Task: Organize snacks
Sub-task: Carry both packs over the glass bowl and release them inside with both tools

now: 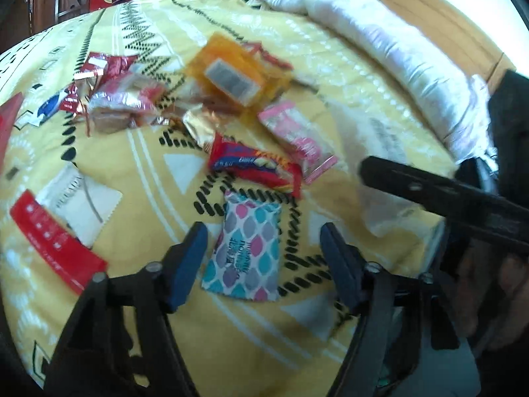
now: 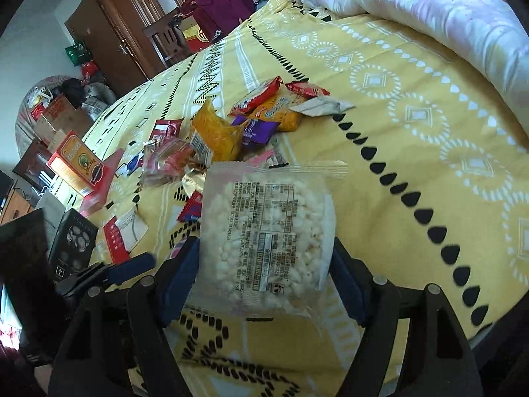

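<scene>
- Blue-padded fingers [image 1: 185, 258] of the left gripper [image 1: 261, 261] stand apart on either side of a scale-patterned packet [image 1: 244, 251] that lies flat on the bedspread [image 1: 357, 76]; the pads do not press on it
- Right gripper [image 2: 264, 281] has its jaws wide, closed on a clear bag of puffed white snack [image 2: 267, 235], pads against both edges, the bag lifted off the cloth
- Yellow bedspread with black and white geometric print serves as the work surface
- Snacks lie scattered near its middle: a red packet [image 1: 254, 165] and a pink-trimmed packet [image 1: 297, 139] just beyond the patterned one, an orange bag [image 1: 234, 72] farther back
- Rolled white quilt [image 1: 380, 36] lies along the far edge
- Dark wooden wardrobe [image 2: 115, 29] stands past the bed, with boxes [image 2: 79, 162] beside the bed's left edge
</scene>
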{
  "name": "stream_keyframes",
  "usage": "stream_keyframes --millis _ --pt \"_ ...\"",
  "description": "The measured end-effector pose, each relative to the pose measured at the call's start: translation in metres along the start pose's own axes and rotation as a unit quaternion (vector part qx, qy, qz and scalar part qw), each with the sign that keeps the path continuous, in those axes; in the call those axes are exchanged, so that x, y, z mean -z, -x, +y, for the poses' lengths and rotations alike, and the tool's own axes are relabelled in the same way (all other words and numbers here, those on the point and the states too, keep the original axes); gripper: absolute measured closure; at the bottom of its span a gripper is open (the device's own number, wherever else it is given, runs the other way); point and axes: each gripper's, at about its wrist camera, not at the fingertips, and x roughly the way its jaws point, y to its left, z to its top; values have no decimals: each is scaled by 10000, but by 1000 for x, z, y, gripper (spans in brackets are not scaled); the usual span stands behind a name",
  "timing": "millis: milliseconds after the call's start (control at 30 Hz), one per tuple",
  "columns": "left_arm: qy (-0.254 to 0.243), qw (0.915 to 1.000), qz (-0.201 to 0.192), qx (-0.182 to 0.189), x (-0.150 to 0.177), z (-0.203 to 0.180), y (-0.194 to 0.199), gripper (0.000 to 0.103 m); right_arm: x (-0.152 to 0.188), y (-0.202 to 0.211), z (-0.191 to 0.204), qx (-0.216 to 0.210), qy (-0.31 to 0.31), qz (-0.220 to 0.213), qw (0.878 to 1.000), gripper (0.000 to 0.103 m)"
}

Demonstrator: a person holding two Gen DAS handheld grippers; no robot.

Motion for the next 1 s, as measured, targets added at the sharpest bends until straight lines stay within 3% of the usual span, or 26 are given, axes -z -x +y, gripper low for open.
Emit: stream_keyframes --millis 33,233,433,567,733,867,1000 --pt "-40 9999 51 -91 2 0 -5 64 2 -1 -1 -10 -8 18 10000 24" --pt "28 9988 -306 -383 6 4 12 70 6 -4 3 -37 109 -66 9999 24" --pt "130 9903 -1097 -844 -11 12 79 70 0 4 37 -142 426 -329 9984 24" --pt "205 9777 -1633 -1306 -19 29 134 70 -12 14 78 -299 762 -579 9950 24" --pt "579 9611 -2009 -1803 -17 65 191 70 -25 26 134 -537 1127 -836 9886 24" --pt "910 9442 -2244 -2233 -8 97 233 70 -38 36 187 -806 1435 -1032 9809 24" --pt "1274 9216 -2485 -2696 6 128 278 70 -46 46 239 -1062 1762 -1166 9716 24"
